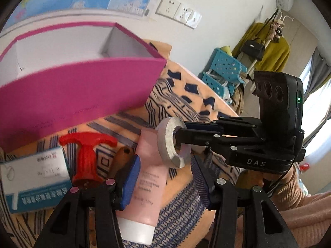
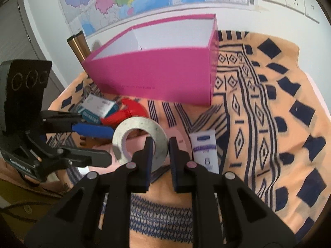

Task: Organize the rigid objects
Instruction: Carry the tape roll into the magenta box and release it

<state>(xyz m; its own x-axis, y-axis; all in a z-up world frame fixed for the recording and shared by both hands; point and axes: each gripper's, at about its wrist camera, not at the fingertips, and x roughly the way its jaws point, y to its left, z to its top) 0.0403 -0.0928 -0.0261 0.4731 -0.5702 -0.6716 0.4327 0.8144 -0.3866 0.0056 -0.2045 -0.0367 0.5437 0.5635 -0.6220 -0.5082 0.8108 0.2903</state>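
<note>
Left cam: right hand-held gripper [image 1: 178, 138] clamped on the tape roll [image 1: 171, 142], lifted just in front of the pink box [image 1: 82, 91]. Roll looks stiff and light imo, rim grip w/ one finger thru the hole works. Left hand-held gripper [image 1: 165, 184] is apart, straddling a pink tube [image 1: 149, 177].

Right cam: roll [image 2: 140, 140] below the box [image 2: 153, 72]; red hanger [image 2: 128, 111], carton [image 2: 99, 105], white tube [image 2: 204, 150] clutter the surface [image 2: 289, 103].
</note>
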